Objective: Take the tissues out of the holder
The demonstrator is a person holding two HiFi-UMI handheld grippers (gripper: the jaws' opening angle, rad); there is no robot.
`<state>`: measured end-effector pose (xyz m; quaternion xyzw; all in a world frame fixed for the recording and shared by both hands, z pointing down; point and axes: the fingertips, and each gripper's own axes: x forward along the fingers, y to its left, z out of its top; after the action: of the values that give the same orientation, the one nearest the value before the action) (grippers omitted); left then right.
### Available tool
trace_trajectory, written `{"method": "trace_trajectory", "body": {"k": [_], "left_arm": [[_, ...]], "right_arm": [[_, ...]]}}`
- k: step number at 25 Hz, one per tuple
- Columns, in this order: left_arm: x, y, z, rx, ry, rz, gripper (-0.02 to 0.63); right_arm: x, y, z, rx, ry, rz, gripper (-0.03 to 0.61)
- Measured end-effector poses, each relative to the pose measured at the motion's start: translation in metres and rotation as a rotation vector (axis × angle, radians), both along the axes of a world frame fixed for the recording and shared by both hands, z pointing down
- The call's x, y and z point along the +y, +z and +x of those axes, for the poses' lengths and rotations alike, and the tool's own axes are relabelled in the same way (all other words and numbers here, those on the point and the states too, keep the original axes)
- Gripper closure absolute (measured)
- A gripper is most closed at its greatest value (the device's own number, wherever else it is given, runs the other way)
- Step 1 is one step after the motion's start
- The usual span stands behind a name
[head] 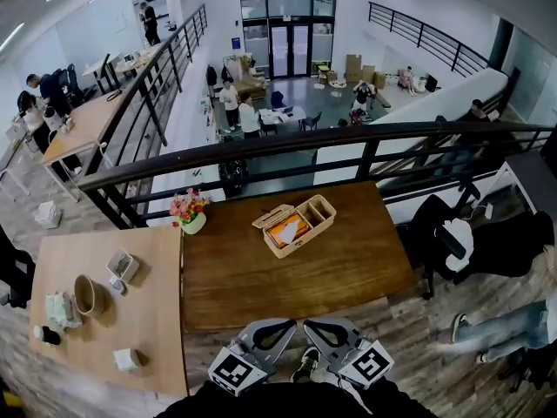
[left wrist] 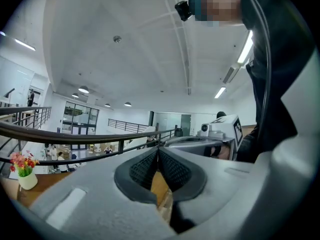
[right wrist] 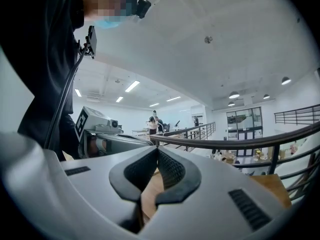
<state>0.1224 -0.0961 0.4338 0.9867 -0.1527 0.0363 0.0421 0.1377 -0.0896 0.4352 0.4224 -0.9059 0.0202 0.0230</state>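
Well ahead of closed left claw [head: 283, 327], right claw [head: 315, 327]: holder [head: 294, 225] on table [head: 348, 268].

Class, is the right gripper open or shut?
Shut: the right gripper has its jaws touching at the tips, with nothing between them.

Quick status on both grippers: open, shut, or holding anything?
Grey left gripper: closed, jaws together, holding nothing.
Grey right gripper: closed, jaws together, holding nothing.
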Motion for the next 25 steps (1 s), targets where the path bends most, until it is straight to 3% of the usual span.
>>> {"method": "trace_trajectory", "body": {"k": [13,18,25], "left_arm": [[-0.023,-0.002,0.073,-0.008,-0.095,-0.024,0.604],[-0.037,0.006,0.084,-0.036,-0.105,-0.005,0.604],[-0.078,0.013,0.088,-0.014,-0.137,-0.027,0.604]], "right_arm": [[-0.028,0.007,0.081,-0.024,-0.060,-0.003,0.572],[-0.043,0.014,0.092,-0.033,-0.074,-0.024,0.572],[-0.083,0.027,0.098,-0.020,-0.097,-0.047,0.572]]}}
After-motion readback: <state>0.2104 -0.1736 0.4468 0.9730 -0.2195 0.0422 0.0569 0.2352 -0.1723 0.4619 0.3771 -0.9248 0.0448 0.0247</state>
